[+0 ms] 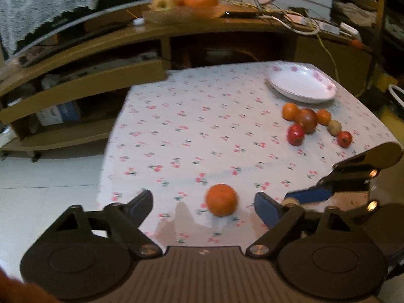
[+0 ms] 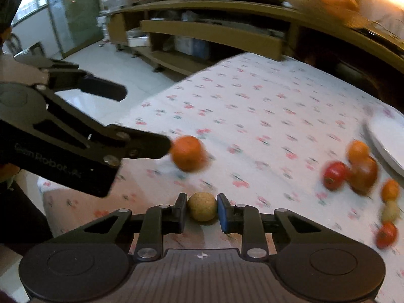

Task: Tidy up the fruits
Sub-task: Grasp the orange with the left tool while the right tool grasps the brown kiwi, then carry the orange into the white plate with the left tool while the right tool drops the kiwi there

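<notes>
the left gripper (image 1: 203, 203) has its jaws spread wide, and a small orange (image 1: 221, 200) sits on the counter (image 1: 189, 126) between them, nearer the right finger, touching neither as far as the left wrist view shows. in the right wrist view that same orange (image 2: 188, 153) lies just off the tip of one left finger, at about 11 o'clock from the right gripper (image 2: 202, 208).

the right gripper's jaws are pinching a small tan round fruit (image 2: 202, 206), one pad on each side of it.

the other fruits lie in a loose cluster (image 1: 313, 126) at about 2 o'clock on the counter in the left wrist view: two small oranges, a dark reddish-brown fruit, two red ones and a pale tan one, several touching. a white flowered plate (image 1: 301, 83) sits just beyond the cluster, near the far right corner.

on the shelf behind, a basket (image 1: 184, 14) holds large oranges and an apple.
</notes>
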### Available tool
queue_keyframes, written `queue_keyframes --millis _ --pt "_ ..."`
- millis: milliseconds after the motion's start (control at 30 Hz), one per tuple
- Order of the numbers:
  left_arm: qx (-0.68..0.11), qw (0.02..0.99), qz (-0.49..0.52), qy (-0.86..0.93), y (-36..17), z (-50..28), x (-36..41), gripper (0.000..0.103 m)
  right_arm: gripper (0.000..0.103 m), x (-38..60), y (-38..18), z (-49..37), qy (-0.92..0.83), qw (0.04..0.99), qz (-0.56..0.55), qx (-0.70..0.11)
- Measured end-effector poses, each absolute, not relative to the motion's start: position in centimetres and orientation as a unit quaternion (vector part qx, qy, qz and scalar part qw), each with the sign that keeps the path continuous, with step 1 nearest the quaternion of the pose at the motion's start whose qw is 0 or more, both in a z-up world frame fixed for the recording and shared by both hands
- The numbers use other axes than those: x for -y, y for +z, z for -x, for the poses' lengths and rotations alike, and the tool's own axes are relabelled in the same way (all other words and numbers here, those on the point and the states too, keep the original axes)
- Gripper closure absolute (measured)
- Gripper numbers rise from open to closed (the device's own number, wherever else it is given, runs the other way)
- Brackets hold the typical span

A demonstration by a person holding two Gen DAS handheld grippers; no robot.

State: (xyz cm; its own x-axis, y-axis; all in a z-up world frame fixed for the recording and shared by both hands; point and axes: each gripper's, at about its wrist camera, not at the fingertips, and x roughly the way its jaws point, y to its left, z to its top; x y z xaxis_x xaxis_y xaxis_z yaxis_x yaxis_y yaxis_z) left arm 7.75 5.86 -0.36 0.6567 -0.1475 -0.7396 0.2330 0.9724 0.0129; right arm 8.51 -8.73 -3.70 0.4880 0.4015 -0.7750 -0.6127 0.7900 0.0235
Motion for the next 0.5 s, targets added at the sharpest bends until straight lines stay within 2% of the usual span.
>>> queue_keyframes --millis 33,100,200,300,467,500 --pt "-0.406 0.905 -0.054 -0.112 -0.6 -8.1 -5.4 0.025 0.076 9.6 -3.5 -8.5 0.288 0.857 0.122 -0.411" --pt "-0.416 0.900 -0.060 -0.115 -1.2 -8.7 -4.6 0.032 0.076 11.0 -3.2 -8.4 0.273 0.864 0.111 -0.409" --pt "-0.428 0.894 -0.075 -0.112 -2.2 -9.6 -3.2 0.037 0.076 12.7 -2.9 -8.1 0.254 0.870 0.096 -0.410" --pt "-0.437 0.890 -0.081 -0.102 -3.1 -10.2 -2.4 0.051 0.076 13.7 -3.0 -8.3 0.243 0.873 0.087 -0.414" --pt "-0.447 0.887 -0.078 -0.083 -3.7 -10.7 -2.3 0.056 0.076 15.2 -3.1 -8.4 0.227 0.873 0.077 -0.424" --pt "-0.448 0.887 -0.077 -0.078 -3.7 -10.8 -2.3 0.061 0.076 15.4 -3.1 -8.4 0.224 0.873 0.075 -0.426"
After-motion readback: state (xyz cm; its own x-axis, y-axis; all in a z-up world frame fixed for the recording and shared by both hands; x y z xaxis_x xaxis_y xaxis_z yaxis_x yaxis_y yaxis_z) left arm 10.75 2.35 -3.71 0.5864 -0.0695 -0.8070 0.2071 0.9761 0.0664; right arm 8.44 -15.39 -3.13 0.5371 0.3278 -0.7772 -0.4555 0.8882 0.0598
